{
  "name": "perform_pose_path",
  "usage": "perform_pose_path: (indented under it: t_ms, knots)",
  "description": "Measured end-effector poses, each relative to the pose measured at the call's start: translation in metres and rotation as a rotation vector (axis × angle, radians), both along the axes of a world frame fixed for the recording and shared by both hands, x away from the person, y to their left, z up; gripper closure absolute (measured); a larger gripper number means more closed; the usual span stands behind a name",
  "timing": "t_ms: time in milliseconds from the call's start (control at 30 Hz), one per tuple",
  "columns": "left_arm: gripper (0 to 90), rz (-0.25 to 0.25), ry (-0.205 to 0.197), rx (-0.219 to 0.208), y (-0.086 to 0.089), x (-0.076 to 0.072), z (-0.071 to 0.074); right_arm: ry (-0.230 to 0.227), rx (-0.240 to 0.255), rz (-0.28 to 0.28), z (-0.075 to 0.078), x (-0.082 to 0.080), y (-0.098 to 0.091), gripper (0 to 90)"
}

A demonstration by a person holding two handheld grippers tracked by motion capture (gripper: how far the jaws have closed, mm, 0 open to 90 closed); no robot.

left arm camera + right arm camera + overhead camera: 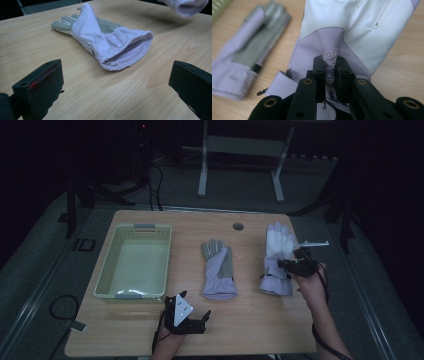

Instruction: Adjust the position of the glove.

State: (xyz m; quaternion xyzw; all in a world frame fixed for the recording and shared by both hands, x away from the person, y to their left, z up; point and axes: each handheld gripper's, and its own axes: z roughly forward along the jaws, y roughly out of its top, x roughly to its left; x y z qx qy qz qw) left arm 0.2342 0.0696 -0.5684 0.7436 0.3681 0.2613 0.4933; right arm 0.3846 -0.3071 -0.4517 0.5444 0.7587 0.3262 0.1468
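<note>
On the wooden table (250, 320), at about three o'clock from its middle, the right gripper (295, 265) has its jaws closed on a pinched fold of the white glove (278, 245), near the wrist part. The glove hangs a little from this fold, I think, so the lift should go slowly and straight up, otherwise the thin fabric may slip out. The basket (106, 270) waits at nine o'clock, empty, and is probably the goal. The left gripper (192, 317), at six o'clock near the table edge, stands wide open and holds nothing. The grey glove (105, 37) lies flat ahead of it at twelve o'clock, cuff opening toward the jaws, near but apart.
</note>
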Motion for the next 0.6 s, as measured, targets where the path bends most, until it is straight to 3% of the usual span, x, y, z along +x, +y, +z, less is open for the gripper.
perform_pose_path:
  t_ms: [33, 233, 600]
  knots:
    - [0.0, 0.000, 0.000, 0.000, 0.000, 0.000, 0.000, -0.014, 0.005, 0.006, 0.010, 0.000, 0.005, 80.7]
    - [0.0, -0.001, -0.001, 0.001, 0.000, 0.000, 0.000, -0.053, 0.022, 0.033, 0.034, 0.000, 0.023, 80.6]
    - [0.0, -0.006, 0.000, 0.002, 0.000, 0.000, 0.000, -0.053, 0.052, 0.093, 0.049, 0.000, 0.079, 80.6]
